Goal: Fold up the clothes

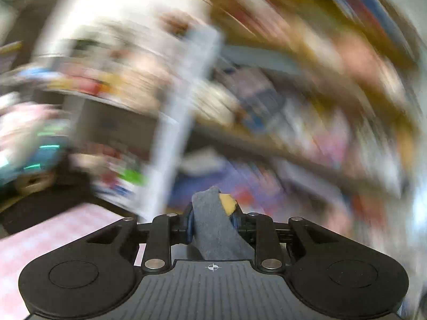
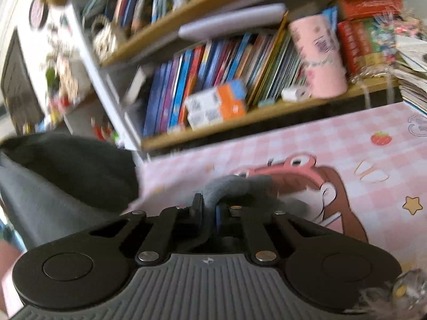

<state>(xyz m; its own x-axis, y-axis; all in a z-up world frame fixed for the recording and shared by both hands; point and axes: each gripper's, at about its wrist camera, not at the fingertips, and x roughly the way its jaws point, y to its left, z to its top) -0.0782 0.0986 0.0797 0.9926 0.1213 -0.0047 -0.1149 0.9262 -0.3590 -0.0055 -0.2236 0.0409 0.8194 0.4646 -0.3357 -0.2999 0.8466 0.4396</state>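
A grey garment (image 1: 213, 229) is pinched in my left gripper (image 1: 212, 221), which is shut on a fold of it; a small yellow patch (image 1: 227, 203) shows at the fold's tip. The left wrist view is heavily motion-blurred. My right gripper (image 2: 209, 213) is shut on another part of the same grey garment (image 2: 234, 184), above the pink checked table cover (image 2: 347, 146). More of the garment (image 2: 53, 186) hangs in a dark grey mass at the left of the right wrist view.
A wooden bookshelf (image 2: 253, 112) packed with colourful books, boxes and a pink cylinder (image 2: 320, 61) stands right behind the table. A white shelf post (image 2: 101, 80) rises at the left. A stack of papers (image 2: 413, 80) lies at the table's far right.
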